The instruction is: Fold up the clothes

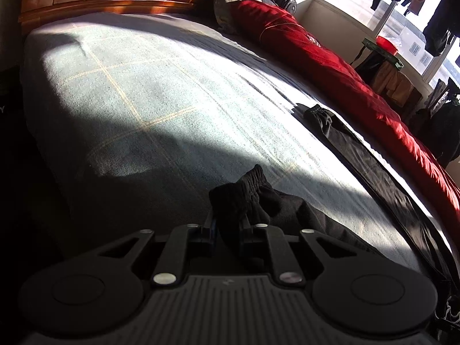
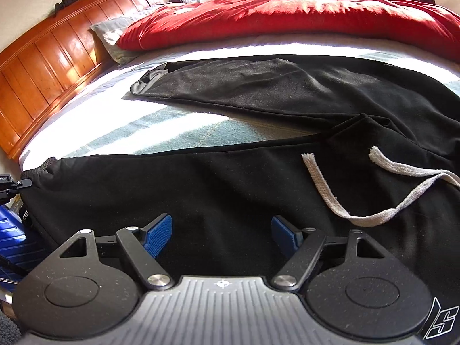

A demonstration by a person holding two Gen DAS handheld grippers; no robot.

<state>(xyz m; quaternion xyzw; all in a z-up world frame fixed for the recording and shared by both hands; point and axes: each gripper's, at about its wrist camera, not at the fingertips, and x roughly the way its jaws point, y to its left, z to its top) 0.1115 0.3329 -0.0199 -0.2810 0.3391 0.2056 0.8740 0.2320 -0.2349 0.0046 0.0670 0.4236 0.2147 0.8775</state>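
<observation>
A pair of black sweatpants (image 2: pixel 230 178) lies spread across the bed, legs pointing toward the headboard, with a white drawstring (image 2: pixel 330 189) loose on the waist. My left gripper (image 1: pixel 227 224) is shut on the elastic cuff (image 1: pixel 244 189) of the near leg, which bunches up between its fingers. The far leg (image 1: pixel 359 155) lies flat, and its cuff (image 1: pixel 316 112) rests on the sheet. My right gripper (image 2: pixel 221 227) hovers just over the upper part of the near leg. It is open, its blue pads (image 2: pixel 156 235) wide apart with nothing between them.
The bed has a pale checked sheet (image 1: pixel 143 92), a wooden headboard (image 2: pixel 51 57), a grey pillow (image 2: pixel 115 34) and a red quilt (image 2: pixel 287 20) along the far side. A blue suitcase (image 2: pixel 14 244) stands by the bed's near edge. Clothes hang at the window (image 1: pixel 437 23).
</observation>
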